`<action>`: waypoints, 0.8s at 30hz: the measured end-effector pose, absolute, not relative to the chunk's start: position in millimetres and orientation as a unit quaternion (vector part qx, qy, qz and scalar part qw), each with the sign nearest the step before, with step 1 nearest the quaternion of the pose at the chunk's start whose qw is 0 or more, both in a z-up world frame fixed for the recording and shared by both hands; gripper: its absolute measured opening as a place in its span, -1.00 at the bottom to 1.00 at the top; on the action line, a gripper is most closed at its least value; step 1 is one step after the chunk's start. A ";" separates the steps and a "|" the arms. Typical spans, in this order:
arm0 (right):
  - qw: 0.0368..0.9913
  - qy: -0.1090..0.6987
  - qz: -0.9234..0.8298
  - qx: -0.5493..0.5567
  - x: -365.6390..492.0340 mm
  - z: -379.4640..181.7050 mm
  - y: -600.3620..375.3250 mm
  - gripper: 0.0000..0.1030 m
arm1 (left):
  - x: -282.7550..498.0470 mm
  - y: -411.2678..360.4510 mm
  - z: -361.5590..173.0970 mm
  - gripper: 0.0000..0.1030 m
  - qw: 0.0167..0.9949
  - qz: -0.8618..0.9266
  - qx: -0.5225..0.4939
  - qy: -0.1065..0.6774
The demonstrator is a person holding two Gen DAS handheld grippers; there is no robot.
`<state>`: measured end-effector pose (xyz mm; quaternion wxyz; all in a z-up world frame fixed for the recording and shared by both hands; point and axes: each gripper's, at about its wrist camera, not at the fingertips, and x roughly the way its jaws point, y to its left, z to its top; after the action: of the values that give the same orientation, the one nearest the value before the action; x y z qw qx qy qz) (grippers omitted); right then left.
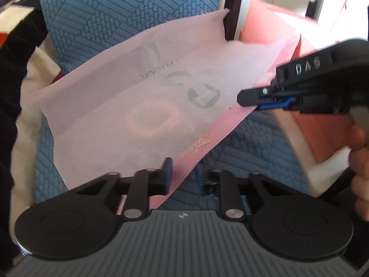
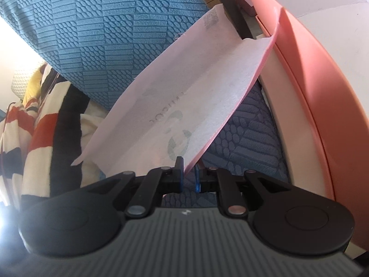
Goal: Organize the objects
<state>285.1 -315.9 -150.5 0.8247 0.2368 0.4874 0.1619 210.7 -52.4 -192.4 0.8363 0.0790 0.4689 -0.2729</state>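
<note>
A pale pink non-woven bag (image 1: 138, 106) with a grey round logo hangs spread above a blue cushion. Its darker pink seamed edge runs down between the blue pads of my left gripper (image 1: 183, 176), which is shut on it at the bottom of the left wrist view. My right gripper (image 1: 242, 97) comes in from the right and pinches the same edge further up. In the right wrist view the bag (image 2: 196, 92) stretches away up to the right, and my right gripper (image 2: 188, 177) is shut on its near edge.
The blue textured cushion (image 1: 103, 11) fills the space behind and under the bag. A salmon pink box (image 1: 265, 23) and a dark post (image 1: 233, 7) stand at the right. Striped fabric (image 2: 41, 127) lies at the left. A person's hand (image 1: 359, 143) holds the right gripper.
</note>
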 end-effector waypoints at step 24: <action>0.866 0.446 0.196 0.113 279.8 -154.1 -264.2 -0.36 | 274.3 -9.5 -231.4 -0.74 0.738 -0.252 -0.212 0.589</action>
<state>279.8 -264.2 -154.1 0.8659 0.1130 0.4464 0.1955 274.3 -9.5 -231.4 0.7376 -0.2120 0.5894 -0.2521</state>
